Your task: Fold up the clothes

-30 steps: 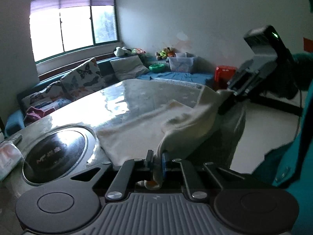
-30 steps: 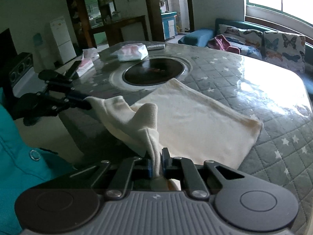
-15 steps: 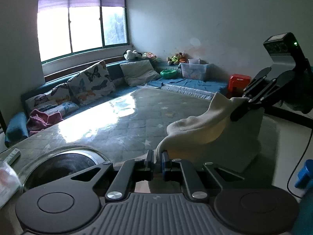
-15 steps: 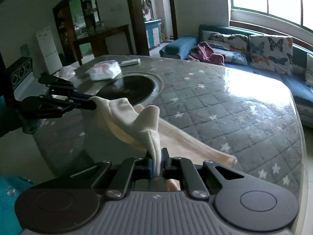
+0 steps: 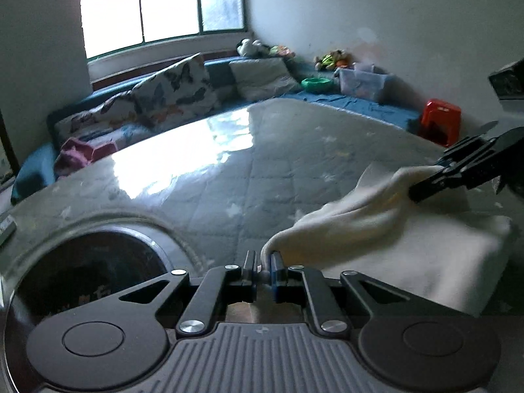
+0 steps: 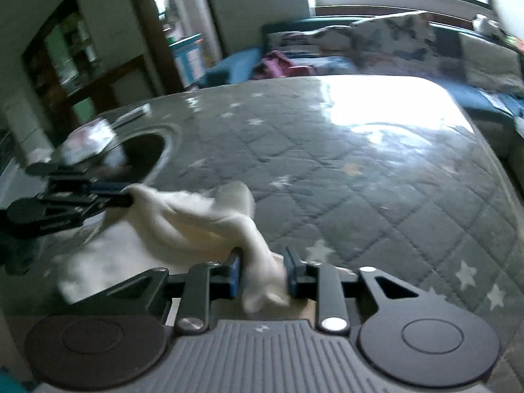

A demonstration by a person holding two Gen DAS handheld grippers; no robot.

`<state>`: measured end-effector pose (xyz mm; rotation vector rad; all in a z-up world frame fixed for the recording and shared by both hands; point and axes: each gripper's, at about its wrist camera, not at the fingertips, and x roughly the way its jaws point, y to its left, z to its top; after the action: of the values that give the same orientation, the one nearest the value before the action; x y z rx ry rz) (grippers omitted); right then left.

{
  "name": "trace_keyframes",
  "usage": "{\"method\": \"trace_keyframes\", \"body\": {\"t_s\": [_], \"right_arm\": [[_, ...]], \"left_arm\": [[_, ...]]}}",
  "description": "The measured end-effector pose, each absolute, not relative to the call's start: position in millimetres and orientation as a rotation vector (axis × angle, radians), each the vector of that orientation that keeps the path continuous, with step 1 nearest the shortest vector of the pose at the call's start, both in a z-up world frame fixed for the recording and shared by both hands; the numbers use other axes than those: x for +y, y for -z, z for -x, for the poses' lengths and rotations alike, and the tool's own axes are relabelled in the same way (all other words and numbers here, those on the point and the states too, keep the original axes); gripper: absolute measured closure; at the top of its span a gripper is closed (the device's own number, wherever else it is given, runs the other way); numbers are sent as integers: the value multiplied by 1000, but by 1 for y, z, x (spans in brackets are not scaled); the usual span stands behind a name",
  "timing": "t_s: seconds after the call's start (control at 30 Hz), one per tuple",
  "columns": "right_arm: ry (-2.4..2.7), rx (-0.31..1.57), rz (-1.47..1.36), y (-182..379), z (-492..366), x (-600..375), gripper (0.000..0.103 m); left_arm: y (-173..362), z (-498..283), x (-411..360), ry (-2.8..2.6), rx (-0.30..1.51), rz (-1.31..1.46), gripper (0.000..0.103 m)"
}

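A cream cloth (image 5: 386, 229) lies folded over on the grey quilted table (image 5: 249, 170). My left gripper (image 5: 262, 262) is shut on one corner of it, low over the table. My right gripper (image 6: 263, 271) has its jaws parted, with the other corner of the cloth (image 6: 196, 219) lying loosely between them. In the left wrist view the right gripper (image 5: 458, 173) sits at the cloth's far right corner. In the right wrist view the left gripper (image 6: 75, 196) sits at its left corner.
A round black hob (image 5: 88, 268) is set into the table at the left. A remote (image 6: 132, 113) and a packet (image 6: 88, 137) lie beyond it. A sofa with butterfly cushions (image 5: 170, 98) runs under the window. A red stool (image 5: 440, 121) stands by the wall.
Both grippers carried the held cloth edge forward over the table and lowered it, so the cloth lies doubled. The right gripper's jaws have parted around its corner.
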<state>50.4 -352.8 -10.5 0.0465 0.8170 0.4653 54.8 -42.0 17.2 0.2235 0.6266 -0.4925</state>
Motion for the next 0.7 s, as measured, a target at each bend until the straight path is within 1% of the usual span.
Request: {"method": "trace_keyframes", "body": {"t_s": [0.13, 0.3, 0.5, 0.7], "right_arm": [[-396, 778, -40, 6, -47, -360, 75], [-404, 682, 13, -17, -36, -342, 75], [-477, 730, 25, -6, -47, -309, 76], [-453, 760, 66, 10, -58, -295, 76]], "left_arm": [[-22, -56, -37, 436, 621, -207, 88], [-41, -50, -34, 422, 584, -143, 88], [-46, -40, -64, 534, 615, -111, 88], [-36, -55, -84, 545, 682, -93, 88]]}}
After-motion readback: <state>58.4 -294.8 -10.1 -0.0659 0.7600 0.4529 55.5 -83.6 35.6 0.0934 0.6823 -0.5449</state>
